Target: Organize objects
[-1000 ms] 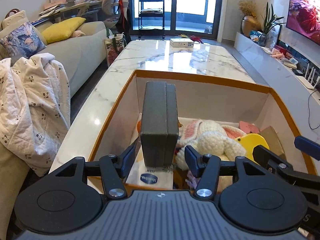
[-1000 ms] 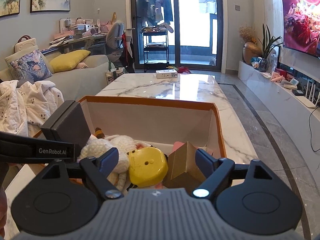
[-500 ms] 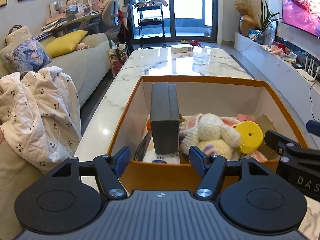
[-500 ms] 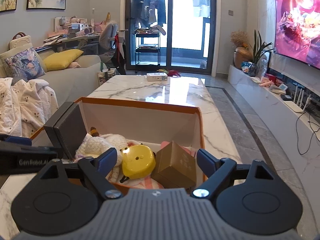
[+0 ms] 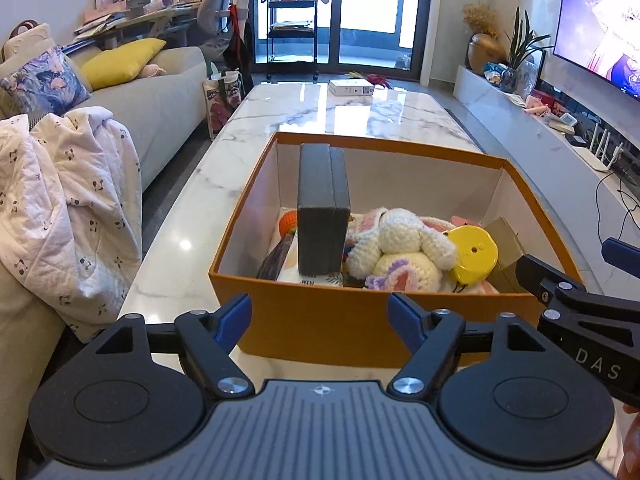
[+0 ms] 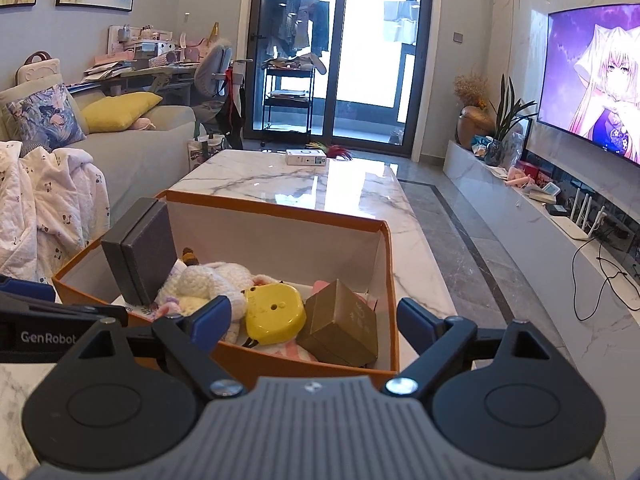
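Orange box [image 5: 352, 332] on marble table [image 5: 188, 240] = landmark. Inside box: dark grey case [image 5: 323, 216] upright at left wall end, crochet bunny [image 5: 400, 248] mid, yellow round case [image 5: 474, 256] and gold carton [image 6: 344, 328] toward right end.

Left gripper [image 5: 320, 316] outside box, at near wall; jaws just opening, now wide apart, nothing between. Right gripper [image 6: 314, 326] at near right corner of box; jaws just opening, apart, empty.

Judgement: packing looks mostly done. Left over: white carton [image 5: 351, 88] at table's far end, well beyond box.

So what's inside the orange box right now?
The orange box holds an upright dark grey case, a crocheted plush, a yellow disc and a gold carton. Flat items underneath are mostly covered.
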A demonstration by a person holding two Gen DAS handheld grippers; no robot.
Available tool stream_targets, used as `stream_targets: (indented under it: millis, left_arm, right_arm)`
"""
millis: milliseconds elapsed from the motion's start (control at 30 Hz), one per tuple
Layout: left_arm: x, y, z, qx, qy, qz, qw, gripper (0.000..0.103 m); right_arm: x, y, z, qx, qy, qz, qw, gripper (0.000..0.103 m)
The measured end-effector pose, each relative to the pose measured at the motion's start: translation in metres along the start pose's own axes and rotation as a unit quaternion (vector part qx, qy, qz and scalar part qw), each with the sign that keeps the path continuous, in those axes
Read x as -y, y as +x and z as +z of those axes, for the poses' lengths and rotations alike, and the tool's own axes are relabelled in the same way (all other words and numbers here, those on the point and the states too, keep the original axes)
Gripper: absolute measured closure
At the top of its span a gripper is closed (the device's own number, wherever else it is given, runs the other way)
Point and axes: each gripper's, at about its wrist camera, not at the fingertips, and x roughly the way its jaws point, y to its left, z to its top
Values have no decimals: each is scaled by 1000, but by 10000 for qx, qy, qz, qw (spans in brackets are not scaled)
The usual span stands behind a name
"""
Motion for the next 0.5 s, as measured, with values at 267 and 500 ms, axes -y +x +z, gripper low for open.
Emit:
stream_targets:
  millis: [267, 500]
  left_arm:
    - [-2, -3, -1, 63, 151, 192, 9997, 14]
    - [-2, -2, -1, 31, 141, 119, 9998, 14]
  right_arm:
    - [-3, 1, -2, -40, -76, -71, 9999, 12]
    - [-4, 1, -1, -36, -56, -76, 9999, 11]
